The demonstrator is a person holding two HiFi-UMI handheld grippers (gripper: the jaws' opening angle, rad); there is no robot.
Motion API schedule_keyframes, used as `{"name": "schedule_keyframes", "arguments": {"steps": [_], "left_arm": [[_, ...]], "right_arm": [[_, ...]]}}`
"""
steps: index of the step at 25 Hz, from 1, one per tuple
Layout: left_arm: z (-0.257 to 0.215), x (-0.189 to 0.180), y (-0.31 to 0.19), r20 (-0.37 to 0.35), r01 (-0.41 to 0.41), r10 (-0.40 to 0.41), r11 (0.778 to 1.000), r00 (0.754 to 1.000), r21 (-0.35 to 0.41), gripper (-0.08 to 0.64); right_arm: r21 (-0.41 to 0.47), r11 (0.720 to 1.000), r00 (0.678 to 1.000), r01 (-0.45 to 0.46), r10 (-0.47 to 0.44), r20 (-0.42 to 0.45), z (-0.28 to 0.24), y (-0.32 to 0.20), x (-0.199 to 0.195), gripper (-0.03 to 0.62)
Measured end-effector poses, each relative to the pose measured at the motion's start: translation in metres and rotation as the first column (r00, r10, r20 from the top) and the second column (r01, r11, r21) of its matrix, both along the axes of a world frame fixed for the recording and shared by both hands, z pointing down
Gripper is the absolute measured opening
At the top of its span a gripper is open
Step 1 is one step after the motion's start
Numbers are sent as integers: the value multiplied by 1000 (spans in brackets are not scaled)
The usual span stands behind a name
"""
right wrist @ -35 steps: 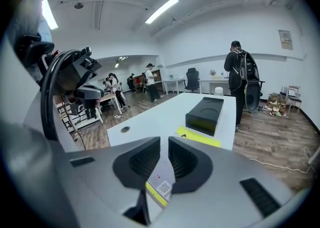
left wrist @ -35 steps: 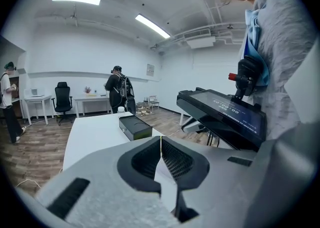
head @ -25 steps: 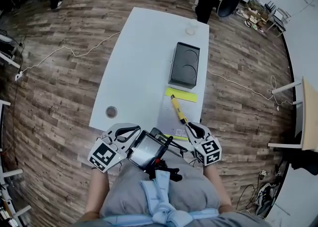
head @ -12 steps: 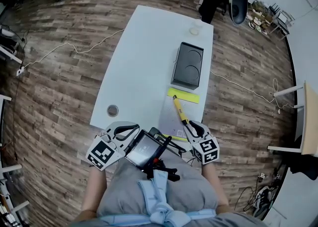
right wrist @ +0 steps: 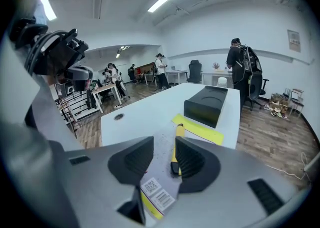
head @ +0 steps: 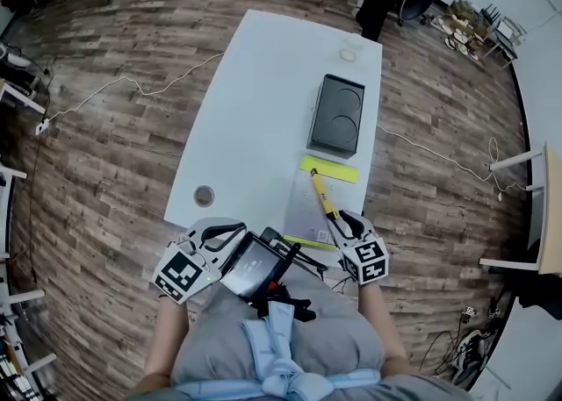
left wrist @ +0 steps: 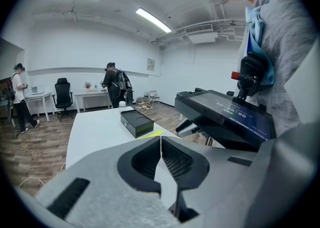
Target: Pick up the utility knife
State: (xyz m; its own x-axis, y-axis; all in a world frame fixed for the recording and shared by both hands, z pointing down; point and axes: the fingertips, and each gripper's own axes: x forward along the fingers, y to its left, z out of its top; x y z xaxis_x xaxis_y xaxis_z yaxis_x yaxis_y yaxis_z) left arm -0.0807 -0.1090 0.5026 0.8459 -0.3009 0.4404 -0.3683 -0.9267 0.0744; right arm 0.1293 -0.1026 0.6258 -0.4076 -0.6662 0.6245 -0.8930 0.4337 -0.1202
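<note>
The utility knife point(head: 322, 195), yellow with a dark near end, lies on a grey sheet point(head: 303, 215) at the near right of the white table point(head: 263, 110). My right gripper point(head: 340, 220) hovers just short of the knife's near end, open and holding nothing. In the right gripper view the knife point(right wrist: 177, 137) shows through the gap of the right gripper point(right wrist: 164, 154), lying on the sheet below. My left gripper point(head: 235, 234) is shut and empty at the table's near edge, beside a chest-mounted tablet point(head: 255, 265). In the left gripper view the left gripper point(left wrist: 161, 139) has its tips touching.
A black box point(head: 335, 116) stands beyond the knife, with a yellow strip point(head: 329, 168) between them. A round grommet point(head: 204, 195) sits near the table's left edge and a small white cup point(head: 349, 54) at the far end. A person point(right wrist: 242, 72) stands past the table; cables cross the floor.
The right gripper has edged slightly closer to the knife's near end. The left gripper has hardly moved. The view has shifted a little.
</note>
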Motion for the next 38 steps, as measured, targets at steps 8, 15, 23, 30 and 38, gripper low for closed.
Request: {"name": "schedule_keyframes", "arguments": {"steps": [8, 15, 23, 30, 38], "left_arm": [[3, -9, 4, 19, 9, -9, 1000, 1000, 0, 20], [3, -15, 5, 28, 19, -19, 1000, 999, 1, 20], [5, -25, 4, 46, 48, -48, 999, 998, -7, 20], [6, -30, 2, 50, 69, -68, 998, 996, -13, 20], [8, -33, -1, 60, 86, -85, 996, 995, -18, 20]], "right_arm": [[-22, 1000, 1000, 2, -2, -7, 15, -4, -2, 117], [-40, 999, 1000, 10, -10, -17, 27, -12, -5, 123], [-65, 998, 999, 17, -20, -45, 42, -25, -4, 123], [-89, 996, 998, 7, -12, -59, 55, -36, -4, 123], [-114, 993, 997, 3, -12, -76, 67, -40, -1, 123]]}}
